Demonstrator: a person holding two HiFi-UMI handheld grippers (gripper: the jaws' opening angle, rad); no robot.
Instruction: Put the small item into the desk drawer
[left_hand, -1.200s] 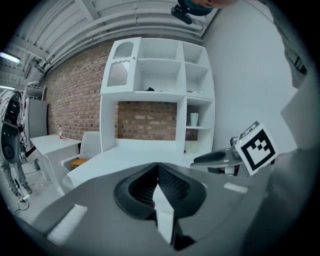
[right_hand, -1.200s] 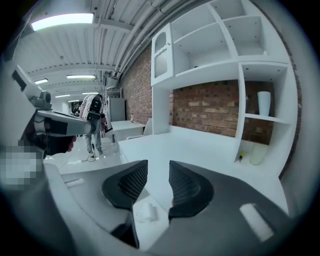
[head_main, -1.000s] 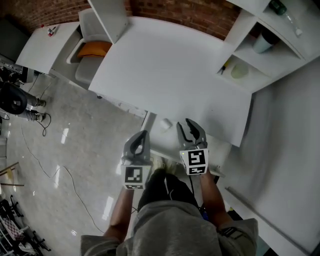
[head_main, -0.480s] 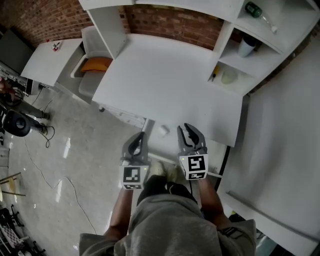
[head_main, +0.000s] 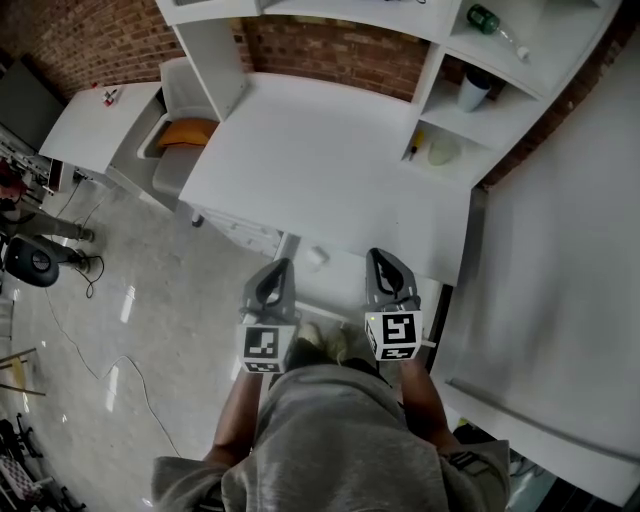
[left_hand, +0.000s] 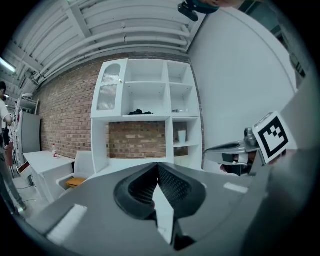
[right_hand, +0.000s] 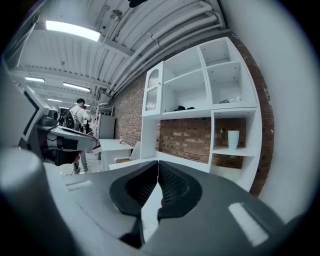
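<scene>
Room: brick wall behind the white worktop (head_main: 330, 160).
Left gripper (head_main: 283, 268): jaws closed, empty.
Right gripper (head_main: 382, 258): jaws just closed, nothing between.
Small item (head_main: 318, 257): just ahead, between my grippers, nearer the left; seemingly in the open drawer (head_main: 345, 287).

We saw a white desk (head_main: 320, 150), its side shelves (head_main: 430, 80) carrying 1 white cup (head_main: 472, 92), 1 pale round dish (head_main: 443, 151) beside a yellow pen (head_main: 412, 150), and 1 green bottle (head_main: 483, 19) lying higher up.
</scene>
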